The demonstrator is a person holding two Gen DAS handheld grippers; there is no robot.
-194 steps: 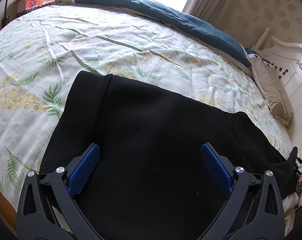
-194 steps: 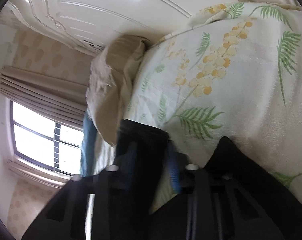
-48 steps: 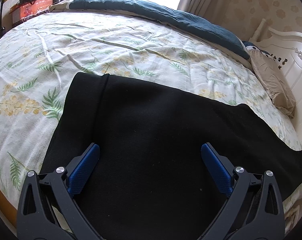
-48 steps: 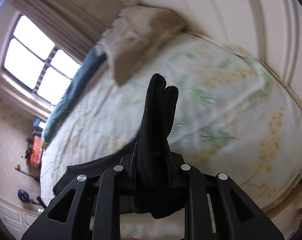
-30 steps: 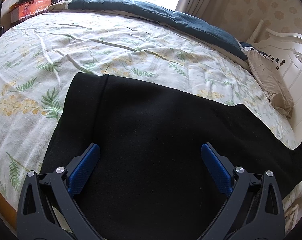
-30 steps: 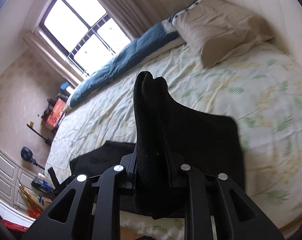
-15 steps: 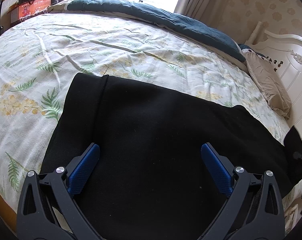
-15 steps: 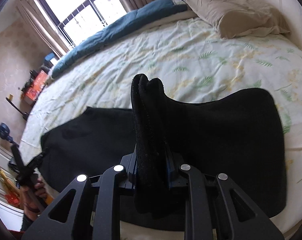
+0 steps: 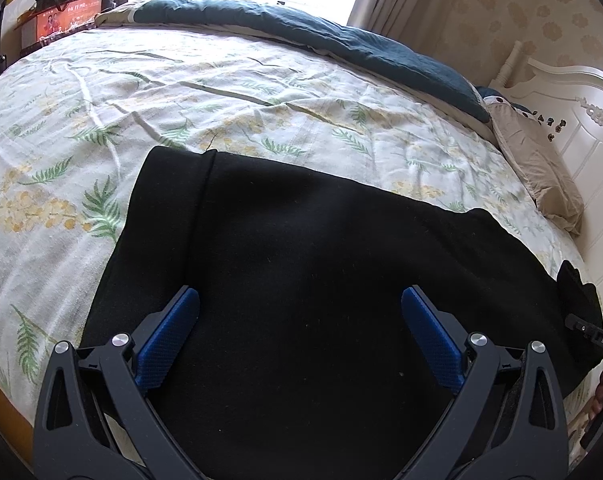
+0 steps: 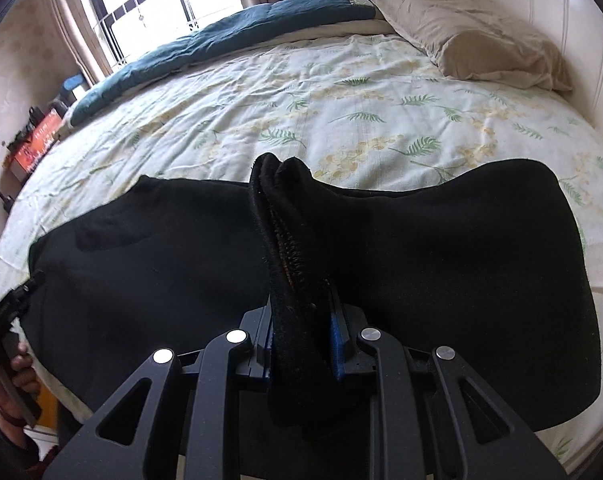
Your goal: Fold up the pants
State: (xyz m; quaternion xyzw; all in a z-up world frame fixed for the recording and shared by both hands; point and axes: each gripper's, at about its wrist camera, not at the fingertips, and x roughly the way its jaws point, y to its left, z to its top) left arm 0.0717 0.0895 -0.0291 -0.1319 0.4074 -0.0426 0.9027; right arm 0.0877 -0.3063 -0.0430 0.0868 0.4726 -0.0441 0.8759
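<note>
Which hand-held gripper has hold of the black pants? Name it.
The right hand-held gripper: it is shut on a bunched edge of the black pants. The left hand-held gripper is open above them.

Hidden and cut-off parts

The black fleece pants (image 9: 321, 280) run off the left-wrist view's bottom edge; the right gripper's (image 10: 301, 320) blue pads are buried in fabric.

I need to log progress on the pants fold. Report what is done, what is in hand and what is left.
Done: the black pants lie spread flat on the floral bedsheet. In hand: the right gripper is shut on a bunched end of the fabric, lifted above the rest; the left gripper hovers open over the cloth. Left: no completed fold shows yet, so carrying that end across remains.
</note>
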